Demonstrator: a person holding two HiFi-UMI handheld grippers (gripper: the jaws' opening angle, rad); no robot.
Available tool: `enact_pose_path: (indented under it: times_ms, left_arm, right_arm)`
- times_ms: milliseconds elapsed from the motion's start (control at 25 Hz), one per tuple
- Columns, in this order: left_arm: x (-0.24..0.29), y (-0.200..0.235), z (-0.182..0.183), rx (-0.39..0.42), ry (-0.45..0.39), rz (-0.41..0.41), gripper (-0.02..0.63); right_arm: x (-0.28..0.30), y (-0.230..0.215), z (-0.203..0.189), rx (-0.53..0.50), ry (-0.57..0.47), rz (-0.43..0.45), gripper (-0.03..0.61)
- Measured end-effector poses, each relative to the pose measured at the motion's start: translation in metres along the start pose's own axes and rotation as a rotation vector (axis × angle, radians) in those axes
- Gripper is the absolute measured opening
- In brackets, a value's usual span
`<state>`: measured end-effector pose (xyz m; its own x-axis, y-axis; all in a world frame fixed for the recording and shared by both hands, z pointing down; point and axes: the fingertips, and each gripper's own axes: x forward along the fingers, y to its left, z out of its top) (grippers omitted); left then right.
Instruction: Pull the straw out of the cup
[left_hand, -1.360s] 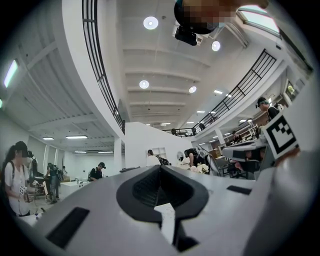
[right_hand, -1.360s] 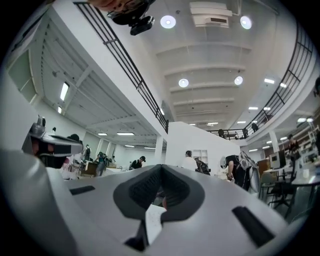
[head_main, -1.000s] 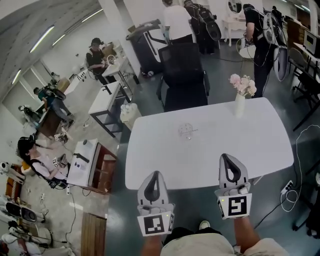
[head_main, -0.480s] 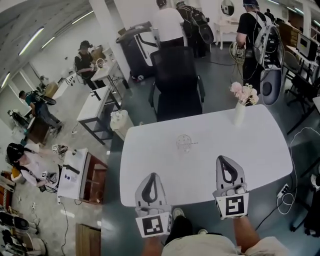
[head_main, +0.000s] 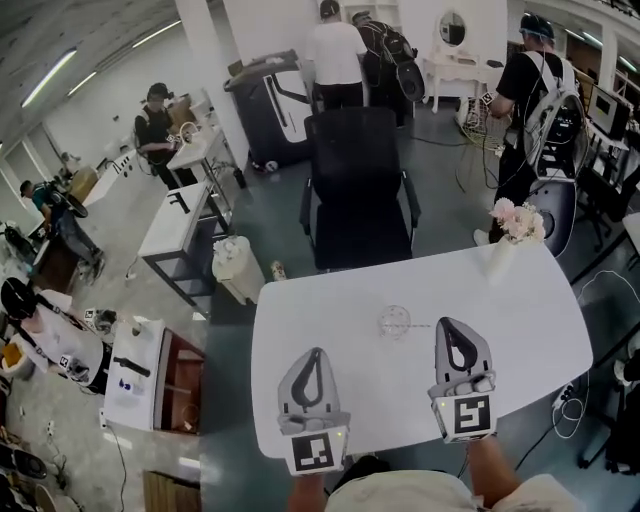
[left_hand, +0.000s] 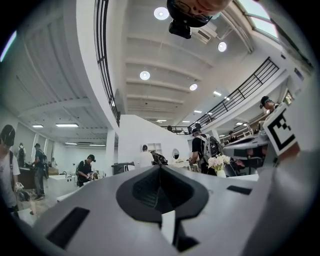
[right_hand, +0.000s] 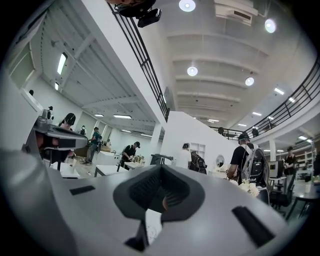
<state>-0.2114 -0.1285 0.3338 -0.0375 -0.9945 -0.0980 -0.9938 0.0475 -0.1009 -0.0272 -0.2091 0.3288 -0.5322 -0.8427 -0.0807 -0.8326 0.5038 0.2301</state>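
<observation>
You hold both grippers over the near edge of the table (head_main: 300, 330), pointing to 12 o'clock. Your left gripper (head_main: 316, 353) has its jaws pressed together, tips meeting with nothing between them; its own view shows the two halves closed to one point. Your right gripper (head_main: 449, 326) is the same, with its jaws fully together and empty. The two sit side by side, well apart, the right one a little farther onto the table than the left.

The cup (head_main: 394, 322) is clear and stands upright on the table, near the middle, between the lines of your two grippers. From the left gripper's tip it lies at 2 o'clock. From the right gripper's tip it lies at 9 o'clock, near but apart. The straw is too thin to make out in the head view, so you cannot tell how it leans in the cup. Neither gripper touches the cup.

At 2 o'clock from the cup, by the far right corner of the table, stands a white vase (head_main: 498, 262) of pale pink flowers (head_main: 518, 222). At 12 o'clock, just beyond the far edge, a black chair (head_main: 358, 190) faces you. People stand and sit about the room behind it
</observation>
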Motion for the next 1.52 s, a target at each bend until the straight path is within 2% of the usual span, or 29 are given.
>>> enact_pose_path:
  times_ms: [160,480,880,1160,1400,1520]
  left_arm:
    - [0.022,0.023,-0.013,-0.015,0.003,-0.036,0.006]
    - [0.060,0.037,-0.042,-0.061,0.017,-0.104,0.006]
    - [0.107,-0.007,-0.074,-0.049,0.066,-0.193,0.006]
    - [0.142,-0.062,-0.107,-0.041,0.116,-0.270,0.006]
    - [0.156,-0.096,-0.142,-0.043,0.216,-0.291,0.006]
    - [0.167,-0.114,-0.154,-0.048,0.244,-0.301,0.006]
  right_arm:
    - [0.028,0.016,-0.007,-0.001,0.037,-0.021,0.002]
    - [0.062,0.026,-0.028,-0.030,0.101,-0.046,0.002]
    - [0.074,-0.009,-0.077,0.037,0.165,-0.097,0.002]
    - [0.076,-0.027,-0.141,0.108,0.251,-0.038,0.005]
    - [0.072,-0.031,-0.195,0.181,0.361,0.036,0.040]
    - [0.075,-0.035,-0.215,0.212,0.387,0.103,0.079]
